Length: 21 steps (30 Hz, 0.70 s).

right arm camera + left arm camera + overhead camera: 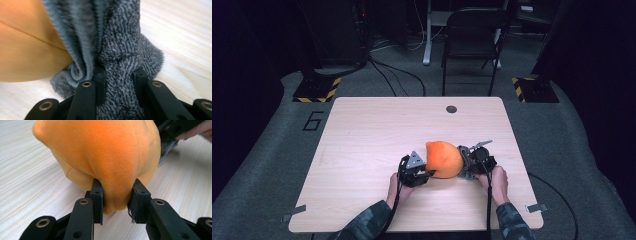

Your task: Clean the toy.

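**Both jaws gripping the orange and grey plush**

You are working near the front middle of the surface, with bare wood lying open to the left, right and far side. The plush piece is showing soft orange fleece with seams, and a grey knitted part bunching at its right end. Your left gripper is pinching a fold of the orange fleece between its jaws. Your right gripper is clamping the grey knit, jaws buried in it.
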Tool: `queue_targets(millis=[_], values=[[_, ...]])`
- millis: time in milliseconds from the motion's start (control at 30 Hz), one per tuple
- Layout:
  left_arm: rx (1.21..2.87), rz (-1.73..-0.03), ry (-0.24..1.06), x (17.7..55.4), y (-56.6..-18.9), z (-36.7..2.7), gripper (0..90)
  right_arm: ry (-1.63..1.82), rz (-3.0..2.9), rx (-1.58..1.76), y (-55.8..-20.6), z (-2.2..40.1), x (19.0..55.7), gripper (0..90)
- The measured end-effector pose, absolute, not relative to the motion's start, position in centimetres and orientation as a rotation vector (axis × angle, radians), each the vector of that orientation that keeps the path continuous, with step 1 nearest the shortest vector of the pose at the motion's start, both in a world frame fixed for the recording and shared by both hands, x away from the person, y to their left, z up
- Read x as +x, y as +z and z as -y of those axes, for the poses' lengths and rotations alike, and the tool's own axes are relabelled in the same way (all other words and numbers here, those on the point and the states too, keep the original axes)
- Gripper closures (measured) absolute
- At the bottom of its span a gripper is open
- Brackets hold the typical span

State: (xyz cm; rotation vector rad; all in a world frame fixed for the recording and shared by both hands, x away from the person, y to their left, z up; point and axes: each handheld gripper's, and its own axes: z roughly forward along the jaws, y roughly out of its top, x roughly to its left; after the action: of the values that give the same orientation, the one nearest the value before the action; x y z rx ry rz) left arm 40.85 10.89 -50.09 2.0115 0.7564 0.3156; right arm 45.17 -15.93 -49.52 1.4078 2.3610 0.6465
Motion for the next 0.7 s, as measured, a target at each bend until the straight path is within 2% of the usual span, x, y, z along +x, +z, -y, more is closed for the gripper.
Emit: queue_targets(millis=[233, 400, 533, 633, 700], values=[[2.001, -0.764, 0.306, 40.8, -50.1, -11.0, 67.9, 0.66, -2.331, 1.403, -48.4, 16.6, 45.0, 71.3], [2.002, -0.759, 0.307, 40.9, -50.1, -10.9, 67.6, 0.867, -2.203, 1.368, -43.8, 17.4, 43.5, 71.3], [2.005, -0.757, 0.305, 40.9, -50.1, -11.0, 67.4, 1.02, -2.19, 1.246, -40.6, 15.8, 41.9, 71.4], [2.0, -0.76, 0.312, 40.9, -50.2, -10.9, 67.2, 0.99, -2.24, 1.202, -41.0, 13.6, 41.7, 71.4], [2.006, -0.768, 0.307, 41.0, -50.2, -10.9, 66.3, 0.908, -2.287, 1.185, -42.6, 12.5, 42.2, 71.5]])
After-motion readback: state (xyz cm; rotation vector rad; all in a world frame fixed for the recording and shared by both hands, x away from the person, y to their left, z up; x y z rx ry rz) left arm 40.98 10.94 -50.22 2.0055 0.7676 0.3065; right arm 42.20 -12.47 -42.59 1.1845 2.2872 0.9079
